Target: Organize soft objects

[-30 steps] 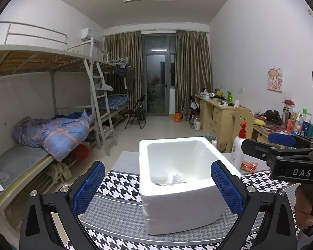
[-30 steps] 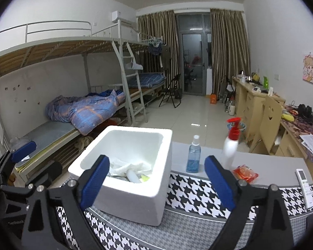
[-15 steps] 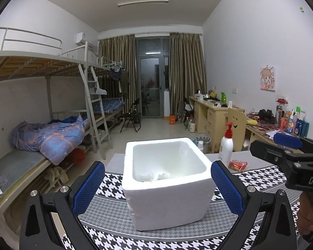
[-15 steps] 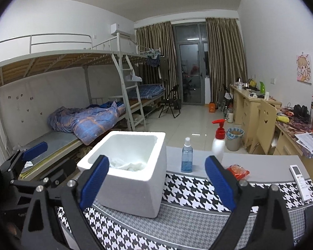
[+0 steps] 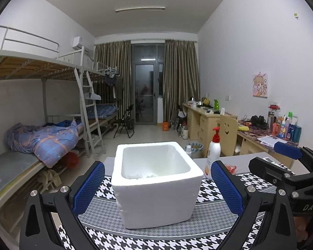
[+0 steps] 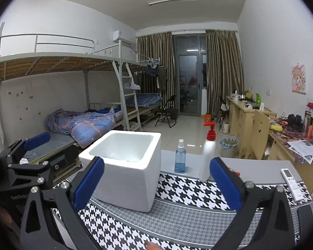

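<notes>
A white foam box [image 5: 156, 198] [image 6: 125, 179] stands on the houndstooth table cloth [image 6: 177, 218]. Only a bit of crumpled white soft stuff [image 5: 139, 175] [image 6: 119, 156] shows over its rim. My left gripper [image 5: 156, 166] is open and points at the box from a short way back, nothing between its blue pads. My right gripper [image 6: 156, 162] is to the right of the box, its jaws opening and nothing between them. Each gripper shows at the edge of the other's view, the right gripper [image 5: 275, 158] on the right and the left gripper [image 6: 52, 145] on the left.
A white pump bottle [image 5: 213, 156] [image 6: 207, 158] with a red top, a blue spray bottle [image 6: 179, 159] and a red packet [image 5: 231, 168] stand behind the box. A remote [image 6: 292, 184] lies at the table's right edge. Bunk beds are left, desks right.
Both grippers have drawn back from the box and tilted up, so less of its inside shows. The right jaws stand slightly wider.
</notes>
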`<state>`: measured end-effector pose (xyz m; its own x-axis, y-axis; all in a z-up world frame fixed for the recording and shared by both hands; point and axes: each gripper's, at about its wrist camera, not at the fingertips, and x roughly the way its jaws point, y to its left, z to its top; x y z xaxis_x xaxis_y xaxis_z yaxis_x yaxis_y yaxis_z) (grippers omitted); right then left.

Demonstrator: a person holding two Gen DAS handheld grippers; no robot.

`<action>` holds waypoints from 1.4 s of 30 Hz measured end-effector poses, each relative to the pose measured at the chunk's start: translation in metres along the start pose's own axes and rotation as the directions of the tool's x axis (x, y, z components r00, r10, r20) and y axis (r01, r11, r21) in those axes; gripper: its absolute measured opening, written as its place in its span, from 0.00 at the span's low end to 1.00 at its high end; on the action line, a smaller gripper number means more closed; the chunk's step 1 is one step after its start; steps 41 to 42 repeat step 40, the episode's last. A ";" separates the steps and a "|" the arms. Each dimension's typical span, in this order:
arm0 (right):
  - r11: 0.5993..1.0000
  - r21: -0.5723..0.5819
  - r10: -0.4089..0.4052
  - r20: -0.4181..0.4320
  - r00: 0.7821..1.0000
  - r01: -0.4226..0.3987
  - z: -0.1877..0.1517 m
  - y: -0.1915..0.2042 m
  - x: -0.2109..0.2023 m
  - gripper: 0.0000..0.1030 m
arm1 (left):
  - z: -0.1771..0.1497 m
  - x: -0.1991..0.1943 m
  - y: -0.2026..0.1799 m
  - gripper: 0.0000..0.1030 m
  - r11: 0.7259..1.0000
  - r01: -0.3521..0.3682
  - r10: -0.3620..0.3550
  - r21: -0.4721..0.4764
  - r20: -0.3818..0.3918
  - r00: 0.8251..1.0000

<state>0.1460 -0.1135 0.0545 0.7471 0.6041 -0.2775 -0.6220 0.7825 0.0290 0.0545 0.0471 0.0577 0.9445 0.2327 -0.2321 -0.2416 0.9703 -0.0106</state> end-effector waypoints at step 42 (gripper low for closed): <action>0.994 0.051 -0.102 0.042 0.994 0.100 -0.051 -0.012 -0.034 0.99 | -0.032 -0.012 -0.011 0.99 0.997 0.074 -0.074 0.016 -0.011 0.997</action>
